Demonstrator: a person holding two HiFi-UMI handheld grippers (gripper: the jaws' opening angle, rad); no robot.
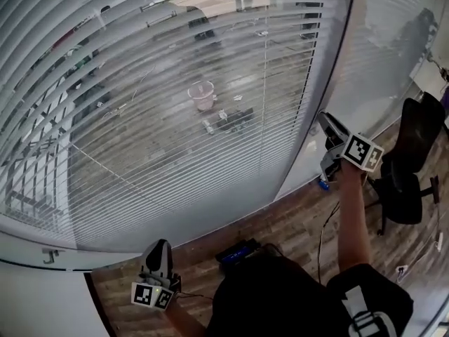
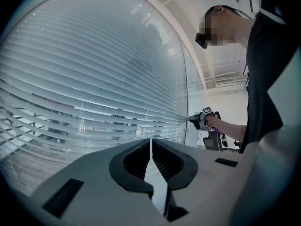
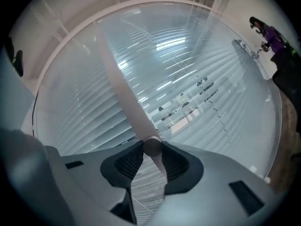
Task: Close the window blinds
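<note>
Right tongs gripping blurred rod, likely tilt wand, left tongs closed

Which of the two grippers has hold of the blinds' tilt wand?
The right gripper: its jaws clamp the wand hanging before the blinds. The left gripper is shut on nothing, apart from the wand.

an office suggested, black swivel chair seen on wood-look floor, long slatted blinds hung alongside
</note>
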